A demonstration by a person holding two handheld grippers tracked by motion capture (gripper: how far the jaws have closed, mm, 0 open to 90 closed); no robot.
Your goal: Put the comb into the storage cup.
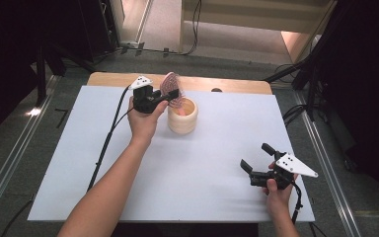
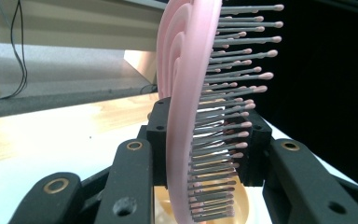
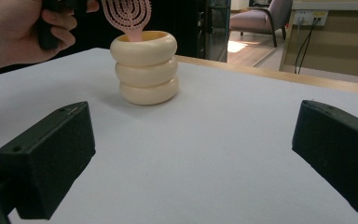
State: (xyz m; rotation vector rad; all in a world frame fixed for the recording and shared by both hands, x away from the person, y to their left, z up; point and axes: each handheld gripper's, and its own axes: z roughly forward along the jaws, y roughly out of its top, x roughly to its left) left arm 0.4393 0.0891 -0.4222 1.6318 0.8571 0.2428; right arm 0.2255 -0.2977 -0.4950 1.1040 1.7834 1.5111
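A pink hairbrush [image 1: 169, 83] stands upright with its handle end down inside a cream ribbed cup [image 1: 182, 119] at the far middle of the white table. My left gripper [image 1: 175, 96] is shut on the brush. In the left gripper view its pads [image 2: 158, 135] press the pink back on one side and the bristles on the other of the brush [image 2: 186, 93], above the cup's mouth [image 2: 242, 205]. My right gripper [image 1: 253, 154] rests open and empty near the front right. In the right gripper view, its jaws [image 3: 193, 154] point across bare table at the cup [image 3: 144, 70] and brush [image 3: 127, 14].
The white tabletop [image 1: 202, 168] ends at a wooden strip [image 1: 227, 85] along the far edge. A black cable [image 1: 106, 143] trails from the left gripper over the table's left side. Dark stands and cables surround the table on the floor.
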